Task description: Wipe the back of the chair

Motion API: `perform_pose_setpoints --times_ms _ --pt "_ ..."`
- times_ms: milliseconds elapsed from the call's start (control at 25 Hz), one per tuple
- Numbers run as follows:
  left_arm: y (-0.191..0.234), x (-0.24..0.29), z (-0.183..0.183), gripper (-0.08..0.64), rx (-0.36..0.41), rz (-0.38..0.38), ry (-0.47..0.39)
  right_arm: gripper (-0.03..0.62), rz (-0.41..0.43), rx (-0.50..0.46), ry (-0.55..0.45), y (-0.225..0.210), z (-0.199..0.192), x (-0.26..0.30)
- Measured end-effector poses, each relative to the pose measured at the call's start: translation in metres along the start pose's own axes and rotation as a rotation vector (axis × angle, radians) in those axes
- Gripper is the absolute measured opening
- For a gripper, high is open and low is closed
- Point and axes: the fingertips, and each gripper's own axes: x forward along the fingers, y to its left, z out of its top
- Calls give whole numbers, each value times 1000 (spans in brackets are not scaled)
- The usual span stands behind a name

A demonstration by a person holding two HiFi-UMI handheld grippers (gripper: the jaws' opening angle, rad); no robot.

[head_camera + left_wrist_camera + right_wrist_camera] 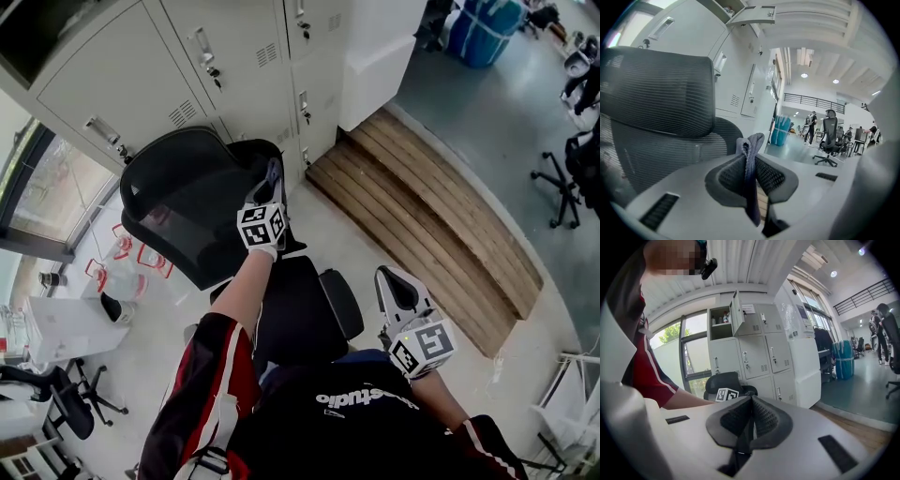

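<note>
Nearest, the right gripper (395,284) is held low, jaws pressed together on nothing. A grey-blue cloth (751,161) is clamped in the left gripper (272,180), just beside the black mesh chair back (183,202).

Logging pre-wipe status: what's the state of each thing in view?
left claw: shut on cloth
cloth: pinched, folded, sticking out past the pads
right claw: shut, empty
chair back: upright
upper locker door: open
</note>
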Motion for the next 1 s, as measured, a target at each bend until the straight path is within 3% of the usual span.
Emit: perform_pose_setpoints --times_ms 240,440,680,1000 --pt "-18 -33 18 60 14 -46 -37 14 33 -4 -25 10 7 4" --pt "5 -88 28 60 61 -34 -55 14 130 -35 -41 57 13 20" --pt "94 -176 26 60 30 121 -71 14 276 -67 -23 134 9 48" --pt "218 -298 -12 60 -70 349 -62 14 405 -84 36 233 -13 88"
